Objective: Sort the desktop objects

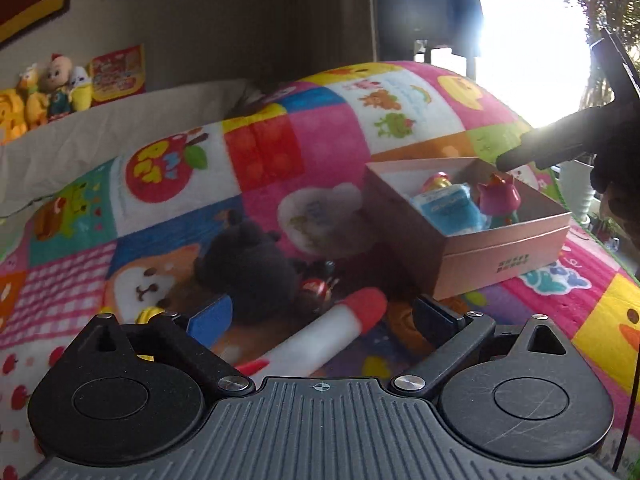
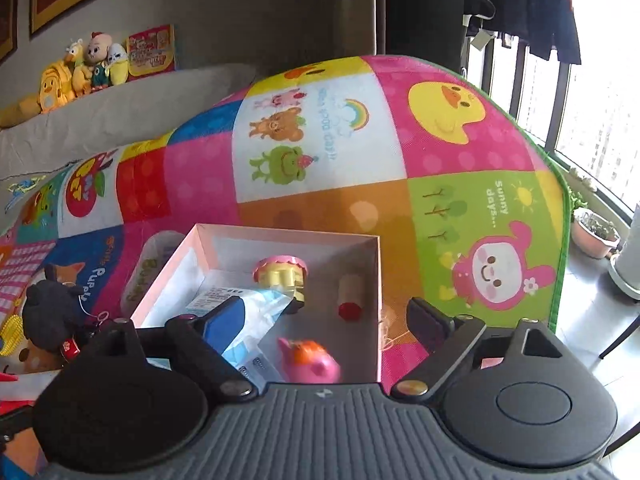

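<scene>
pink toy point(image 2: 314, 362): motion-blurred | window point(image 1: 532, 40): glare-washed | white-red tube point(image 1: 320, 340): lower end hidden by left gripper body

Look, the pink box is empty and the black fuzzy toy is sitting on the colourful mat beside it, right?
Not quite. The pink box isn't empty: the right wrist view shows a pink pig toy, a blue-and-white packet and other small toys inside. The black fuzzy toy does sit on the colourful mat beside it.

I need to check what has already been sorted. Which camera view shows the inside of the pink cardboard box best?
The right wrist view: it looks down into the pink cardboard box, showing its floor and the toys inside. The left wrist view shows the box from the side, so its near wall hides the floor and only the toys' tops show.
</scene>
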A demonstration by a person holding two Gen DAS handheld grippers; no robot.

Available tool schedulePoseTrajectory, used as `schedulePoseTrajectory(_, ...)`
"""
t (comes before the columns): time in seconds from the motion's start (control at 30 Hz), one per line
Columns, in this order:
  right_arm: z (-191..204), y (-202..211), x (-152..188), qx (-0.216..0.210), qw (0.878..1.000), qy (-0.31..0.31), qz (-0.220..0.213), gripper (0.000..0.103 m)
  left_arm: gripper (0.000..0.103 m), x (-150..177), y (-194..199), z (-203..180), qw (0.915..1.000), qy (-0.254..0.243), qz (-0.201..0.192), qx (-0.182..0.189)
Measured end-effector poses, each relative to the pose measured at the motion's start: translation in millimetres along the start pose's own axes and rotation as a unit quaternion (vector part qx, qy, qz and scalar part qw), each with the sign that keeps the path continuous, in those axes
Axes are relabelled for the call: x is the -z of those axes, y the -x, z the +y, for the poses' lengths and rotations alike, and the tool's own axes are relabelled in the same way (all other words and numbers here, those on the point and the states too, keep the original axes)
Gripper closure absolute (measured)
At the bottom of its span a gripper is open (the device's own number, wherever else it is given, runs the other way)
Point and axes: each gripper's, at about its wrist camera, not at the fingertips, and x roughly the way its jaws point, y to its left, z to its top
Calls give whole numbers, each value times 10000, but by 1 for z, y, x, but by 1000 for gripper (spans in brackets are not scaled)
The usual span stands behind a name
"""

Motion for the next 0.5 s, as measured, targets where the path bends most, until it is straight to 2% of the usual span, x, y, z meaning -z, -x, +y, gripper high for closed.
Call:
schedulePoseTrajectory(0.07,4,-8,3,-185,9997,-148,110,42,3,10,4,16,9996,200,109,-145)
schedulePoseTrajectory(0.1,7,-14,4,-304,9990,-212,242,62,3,15,5,23,9993,289,164,-195)
schedulePoseTrajectory(0.13,10,-19,6,-418,9980,-287,379,65,3,19,6,28,9988,374,202,-240)
schedulePoseTrajectory(0.17,15,-25,7,-544,9967,-371,465,66,3,24,7,32,9983,460,235,-282)
schedulePoseTrajectory(0.27,34,-43,8,-521,9956,-353,692,70,3,33,11,40,9971,651,272,-276)
schedulePoseTrajectory(0.5,67,-79,-7,44,9977,108,675,70,3,42,11,42,9963,771,253,-271)
